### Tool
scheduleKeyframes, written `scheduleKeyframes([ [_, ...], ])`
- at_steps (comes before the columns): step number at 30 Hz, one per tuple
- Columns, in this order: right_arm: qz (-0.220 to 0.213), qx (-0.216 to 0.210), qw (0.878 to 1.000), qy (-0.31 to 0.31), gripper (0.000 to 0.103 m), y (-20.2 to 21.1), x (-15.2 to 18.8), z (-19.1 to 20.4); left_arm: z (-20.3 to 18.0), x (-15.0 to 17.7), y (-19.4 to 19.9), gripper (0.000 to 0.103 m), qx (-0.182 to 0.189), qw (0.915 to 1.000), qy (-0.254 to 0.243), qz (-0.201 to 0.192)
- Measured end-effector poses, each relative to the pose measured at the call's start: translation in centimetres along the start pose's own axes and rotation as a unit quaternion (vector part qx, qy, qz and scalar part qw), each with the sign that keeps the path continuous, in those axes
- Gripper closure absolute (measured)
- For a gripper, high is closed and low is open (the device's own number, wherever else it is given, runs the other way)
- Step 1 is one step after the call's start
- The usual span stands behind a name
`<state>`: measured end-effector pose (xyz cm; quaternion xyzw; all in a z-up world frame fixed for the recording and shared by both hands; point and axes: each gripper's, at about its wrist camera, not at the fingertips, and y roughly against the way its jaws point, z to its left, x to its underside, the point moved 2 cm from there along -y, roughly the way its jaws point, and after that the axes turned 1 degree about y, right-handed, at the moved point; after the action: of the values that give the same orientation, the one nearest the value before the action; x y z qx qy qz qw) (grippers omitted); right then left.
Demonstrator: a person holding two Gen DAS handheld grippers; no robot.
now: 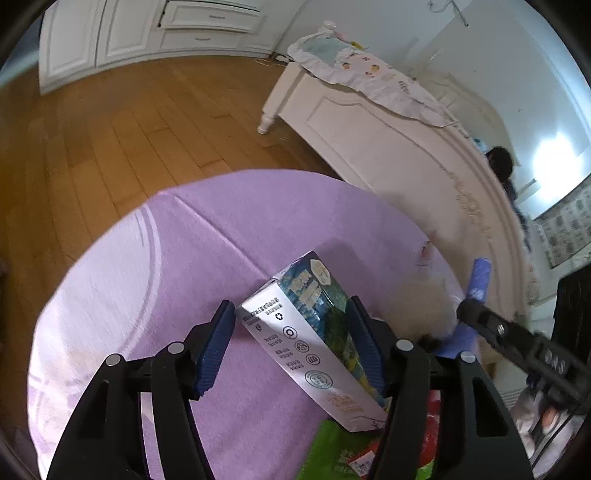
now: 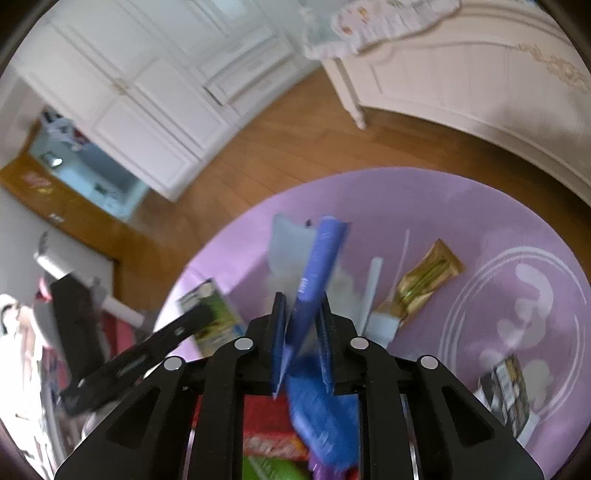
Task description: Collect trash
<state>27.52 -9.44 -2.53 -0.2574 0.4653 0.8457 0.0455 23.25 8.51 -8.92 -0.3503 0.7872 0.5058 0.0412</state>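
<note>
Now both hands are mid-pickup over the purple round counter (image 1: 110, 295): the right gripper (image 2: 303, 332) fingers grasp a blue plastic wrapper (image 2: 321, 266), while the left gripper (image 1: 291, 347) fingers straddle a printed milk carton (image 1: 314, 343) without clearly clamping it, so closing comes next.

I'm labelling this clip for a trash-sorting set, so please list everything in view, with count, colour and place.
Rectangular drink carton: one, blue-green and silver, between the left fingers on the round purple tablecloth.
Flat plastic wrapper: one, blue, pinched in the right fingers.
Crinkled snack wrapper: one, gold-green, on the cloth.
Printed packet: one, black-white, cloth's right edge.
Carved bed frame: one, white, behind the table.
Panelled cabinets: white, far wall.
Left gripper: black, blue pads.
Right gripper: same.
</note>
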Motion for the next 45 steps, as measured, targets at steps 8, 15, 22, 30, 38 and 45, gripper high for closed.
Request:
scheduleKeyframes([
  [8,-0.066,0.0,0.996,0.052,0.094,5.3,6.2,2.1,-0.7,1.8,0.4,0.038,0.028,0.9991,-0.022,0.022],
  [15,-0.078,0.053,0.992,0.081,0.092,5.7,7.2,2.3,-1.4,2.7,-0.1,0.037,0.026,0.9994,-0.02,0.012],
  [22,-0.032,0.074,0.987,0.139,0.068,-1.1,3.6,4.6,0.8,2.0,2.7,0.055,0.036,0.9989,0.009,-0.027],
  [30,-0.016,0.129,0.978,0.164,0.093,-5.1,1.9,4.8,3.6,1.0,8.0,0.059,0.073,0.9942,0.022,-0.075],
  [38,-0.115,-0.03,0.989,0.093,0.095,5.6,6.0,4.4,1.0,2.3,12.1,0.06,0.141,0.9852,-0.011,-0.097],
  [45,-0.216,-0.024,0.976,0.022,0.095,16.3,15.2,-0.7,-6.9,6.9,13.0,0.06,0.221,0.9693,-0.092,-0.055],
])
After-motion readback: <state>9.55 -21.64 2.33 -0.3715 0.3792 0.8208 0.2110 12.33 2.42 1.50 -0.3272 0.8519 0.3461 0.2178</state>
